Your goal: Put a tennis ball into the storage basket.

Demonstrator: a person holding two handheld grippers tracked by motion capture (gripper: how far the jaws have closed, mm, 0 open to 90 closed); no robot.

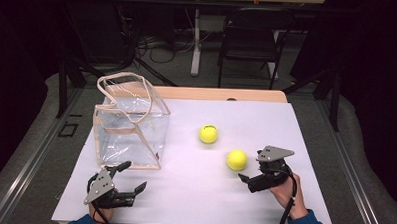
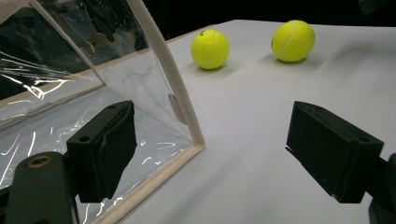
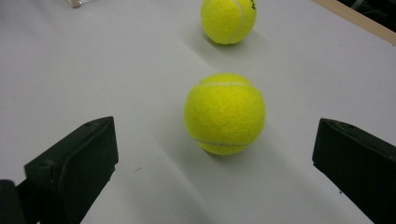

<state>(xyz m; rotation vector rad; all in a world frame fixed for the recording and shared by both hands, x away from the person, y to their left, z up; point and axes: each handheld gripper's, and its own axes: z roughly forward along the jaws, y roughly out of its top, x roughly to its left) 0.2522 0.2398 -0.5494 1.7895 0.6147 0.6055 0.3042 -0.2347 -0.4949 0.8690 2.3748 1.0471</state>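
Ball (image 3: 225, 113) nearest the right gripper (image 1: 249, 181) rests on the white tabletop (image 1: 193, 192), just ahead of its spread fingers (image 3: 74, 163) and centred between them in the right gripper view, touching neither. A second ball (image 1: 208, 134) lies a little farther off, toward the clear bag (image 1: 131, 124), which stands upright at the left with its handles up. The left gripper (image 1: 126, 177) hovers beside the bag's near corner, its fingers (image 2: 102, 149) also released and holding nothing. The main risk, as I judge it, is the round ball rolling: if one finger meets it before the other, or the gripper comes in too low and nudges it, it could roll away across the smooth sheet, perhaps into the second ball or toward the table edge. A pinch off the ball's middle could squeeze it out forward. Later, the bag looks light and floppy; its mouth is partly crossed by the handles, so a ball dropped carelessly could catch on a strap or tip the bag, unless the left gripper steadies the rim.
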